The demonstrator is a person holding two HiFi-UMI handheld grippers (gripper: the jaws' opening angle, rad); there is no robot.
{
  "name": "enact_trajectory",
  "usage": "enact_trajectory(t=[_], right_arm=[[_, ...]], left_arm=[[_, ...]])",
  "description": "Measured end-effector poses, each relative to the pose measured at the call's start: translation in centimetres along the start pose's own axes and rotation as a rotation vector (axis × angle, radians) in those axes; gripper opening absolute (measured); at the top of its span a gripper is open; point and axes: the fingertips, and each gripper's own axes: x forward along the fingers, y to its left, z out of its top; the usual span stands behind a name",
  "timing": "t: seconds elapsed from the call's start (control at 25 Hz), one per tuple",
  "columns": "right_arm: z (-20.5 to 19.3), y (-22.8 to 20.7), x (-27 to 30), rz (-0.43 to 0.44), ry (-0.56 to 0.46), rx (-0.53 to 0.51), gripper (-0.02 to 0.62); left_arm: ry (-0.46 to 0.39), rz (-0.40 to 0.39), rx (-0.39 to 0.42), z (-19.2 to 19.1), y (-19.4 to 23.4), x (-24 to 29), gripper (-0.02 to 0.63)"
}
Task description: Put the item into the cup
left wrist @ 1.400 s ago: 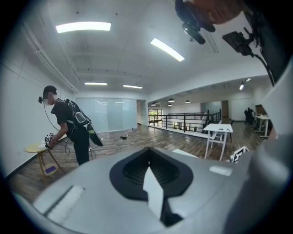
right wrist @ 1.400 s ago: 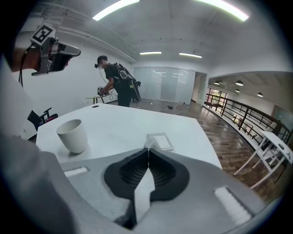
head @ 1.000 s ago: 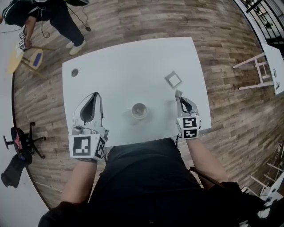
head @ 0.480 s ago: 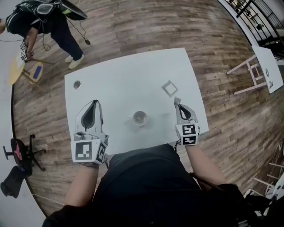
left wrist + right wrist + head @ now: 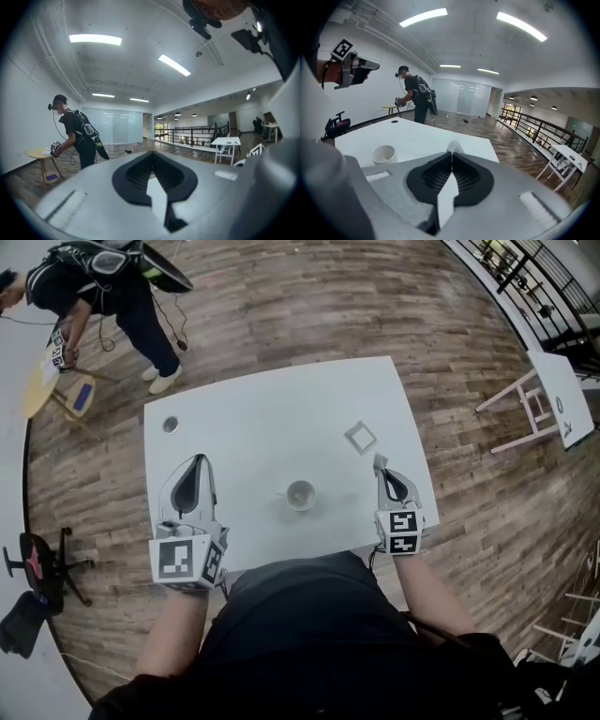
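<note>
- Left tongs (image 5: 197, 463) pressed together with nothing between them, held above the worktop (image 5: 253, 418) to the left of the cup (image 5: 300, 494).
- Right tongs (image 5: 452, 157) pinching a small pale piece (image 5: 454, 146) that pokes out past the tips; cannot tell what kind of thing.
- Piece held above the worktop's right side, right of the cup and well apart from it.
- Cup upright near the front edge.
- Square frame (image 5: 360, 437) flat on the worktop, just beyond the right tongs.
</note>
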Motion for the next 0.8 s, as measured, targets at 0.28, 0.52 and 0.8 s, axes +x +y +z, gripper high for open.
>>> enact_trajectory(t=[0.28, 0.52, 0.8], right_arm=[[0.1, 1.1, 0.2, 0.006, 0.002, -0.009, 0.005], [1.0, 3.2, 0.5, 0.04, -0.01, -0.048, 0.005], [2.0, 5.4, 0.8, 0.092, -0.021, -0.068, 0.005]], left_arm=[[-0.001, 0.017, 0.004, -0.2, 1.2, -0.7, 0.006], [-0.006, 0.044, 0.007, 0.1, 2.8, -1.8, 0.006], [0.0, 0.072, -0.001, -0.4, 4.0, -2.9, 0.006]])
